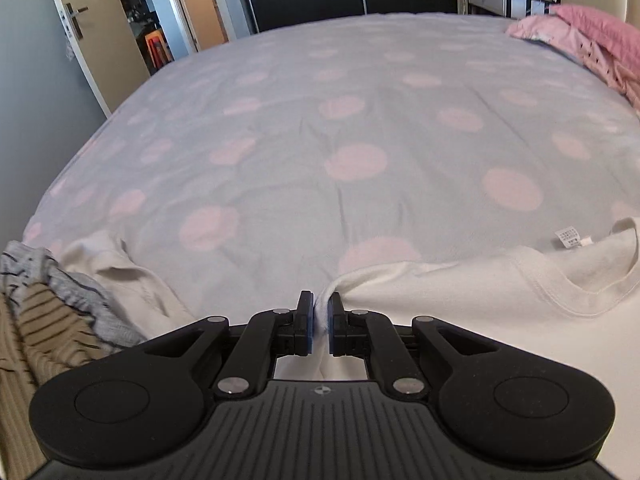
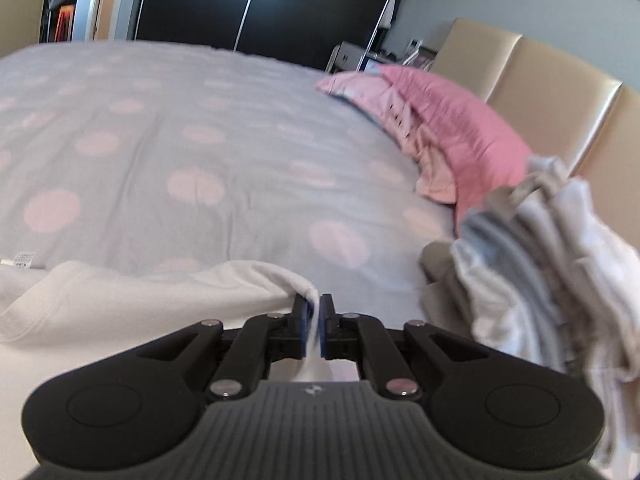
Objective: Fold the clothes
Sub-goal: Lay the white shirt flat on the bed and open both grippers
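A white T-shirt lies along the near edge of the bed, its ribbed neckline and a care label showing on the right. My left gripper is shut on a pinch of its white fabric at one shoulder. In the right wrist view the same white T-shirt stretches off to the left, and my right gripper is shut on its other shoulder edge. The cloth hangs down between each pair of blue pads. Most of the shirt's body is hidden below the grippers.
The bed cover is pale grey with pink dots. Striped and grey clothes are heaped at the near left. A stack of light clothes sits at the right, by pink pillows and a cream headboard.
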Motion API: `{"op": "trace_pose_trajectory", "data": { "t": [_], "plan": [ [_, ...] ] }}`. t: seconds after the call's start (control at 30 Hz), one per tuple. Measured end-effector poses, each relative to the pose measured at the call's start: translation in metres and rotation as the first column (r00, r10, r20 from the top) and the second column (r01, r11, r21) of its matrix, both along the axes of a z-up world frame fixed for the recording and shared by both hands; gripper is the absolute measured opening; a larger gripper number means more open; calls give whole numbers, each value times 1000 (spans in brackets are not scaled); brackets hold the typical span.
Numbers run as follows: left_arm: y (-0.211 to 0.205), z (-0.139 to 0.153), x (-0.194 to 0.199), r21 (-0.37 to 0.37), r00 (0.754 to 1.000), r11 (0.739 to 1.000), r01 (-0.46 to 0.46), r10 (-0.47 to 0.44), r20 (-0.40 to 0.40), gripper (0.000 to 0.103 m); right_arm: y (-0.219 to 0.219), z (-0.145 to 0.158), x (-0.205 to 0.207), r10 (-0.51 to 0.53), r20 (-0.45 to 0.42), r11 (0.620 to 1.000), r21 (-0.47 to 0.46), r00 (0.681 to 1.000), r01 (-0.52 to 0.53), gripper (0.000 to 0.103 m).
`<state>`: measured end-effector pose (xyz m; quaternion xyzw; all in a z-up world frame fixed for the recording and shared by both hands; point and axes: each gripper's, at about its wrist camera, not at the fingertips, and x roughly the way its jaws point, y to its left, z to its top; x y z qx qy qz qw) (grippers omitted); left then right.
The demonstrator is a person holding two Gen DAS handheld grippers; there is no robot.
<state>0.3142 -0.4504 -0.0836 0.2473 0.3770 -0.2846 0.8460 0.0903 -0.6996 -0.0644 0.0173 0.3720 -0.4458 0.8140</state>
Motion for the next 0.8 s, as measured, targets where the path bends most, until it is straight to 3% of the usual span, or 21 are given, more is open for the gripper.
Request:
{"op": "trace_pose_trajectory", "data": {
  "t": [0.1,0.23,0.27,0.33,0.4,0.57,0.73,0.8],
  "plan": [
    [-8,-20,6,61,1000,998,18,-17,-11,10,-5,-22,6,3,-50,998,64,999,0,7],
    [-4,-27,13,69,998,997,35,-32,-49,14,-15,-39,6,22,-83,990,144,996,-10,8],
    [-2,-26,14,68,998,996,52,-49,-50,16,-18,-40,6,29,-77,987,159,997,-17,11],
    [0,-15,14,56,994,993,102,-101,-33,20,-20,-34,2,54,-79,986,162,995,-41,29],
    [2,-3,14,37,986,986,163,-162,-24,28,-20,-24,-5,99,-57,986,138,993,-90,33],
    [-17,20,13,-45,961,962,268,-270,-51,29,-22,7,-2,254,73,943,205,964,-264,33],
    [-57,3,9,-56,945,948,313,-317,-80,30,-20,1,35,337,115,896,264,934,-356,33],
    [-71,-9,5,-47,935,939,340,-343,-93,30,-16,-7,48,367,119,885,261,923,-386,42]
  ]
}}
